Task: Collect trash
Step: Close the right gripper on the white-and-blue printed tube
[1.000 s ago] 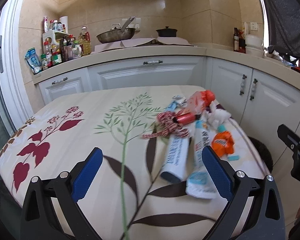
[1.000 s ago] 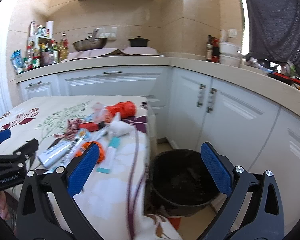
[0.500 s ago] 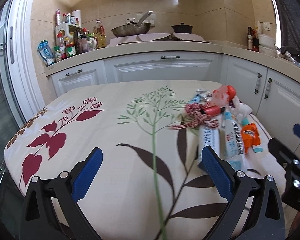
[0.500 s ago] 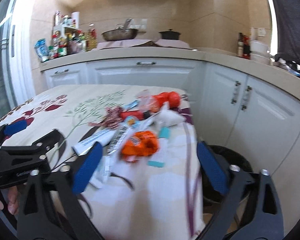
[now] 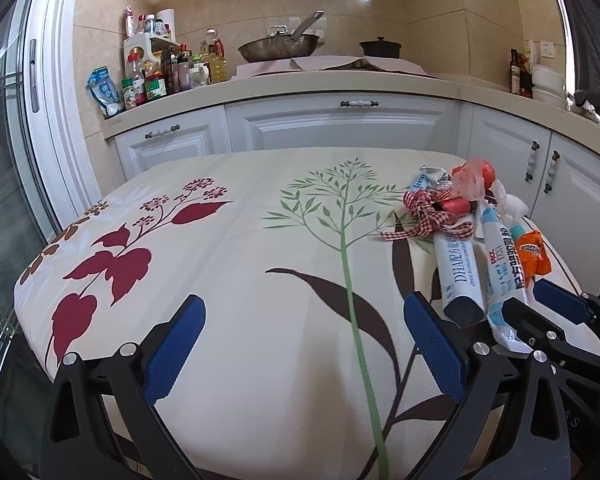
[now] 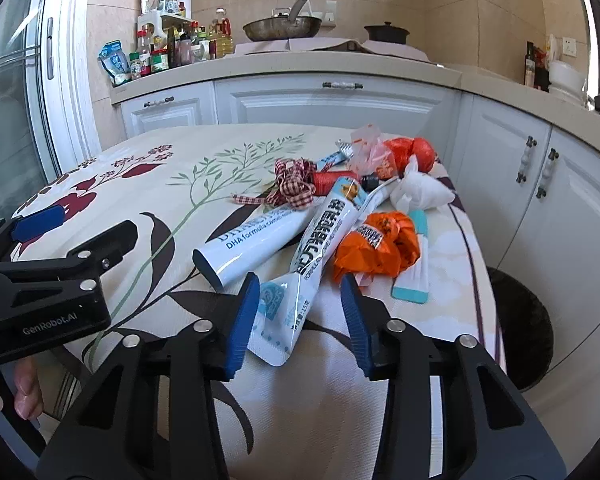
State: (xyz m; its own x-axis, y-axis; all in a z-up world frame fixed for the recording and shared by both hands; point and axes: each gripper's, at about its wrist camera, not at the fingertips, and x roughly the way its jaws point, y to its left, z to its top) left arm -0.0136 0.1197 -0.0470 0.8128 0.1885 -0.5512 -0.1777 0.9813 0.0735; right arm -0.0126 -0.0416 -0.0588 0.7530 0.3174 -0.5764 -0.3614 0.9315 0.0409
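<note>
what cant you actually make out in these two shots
- Black bin, right wrist view: mostly hidden behind the table edge; contents not visible.
- Flat sachet between the closing right gripper: pad contact unclear; in the left wrist view its end is cut off by that gripper.
- Counter bottles: labels too small.

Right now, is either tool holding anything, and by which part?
Nothing is held yet. The right tool is closing around the flat end of the white pouch, pads not touching. The left tool is open, empty.
</note>
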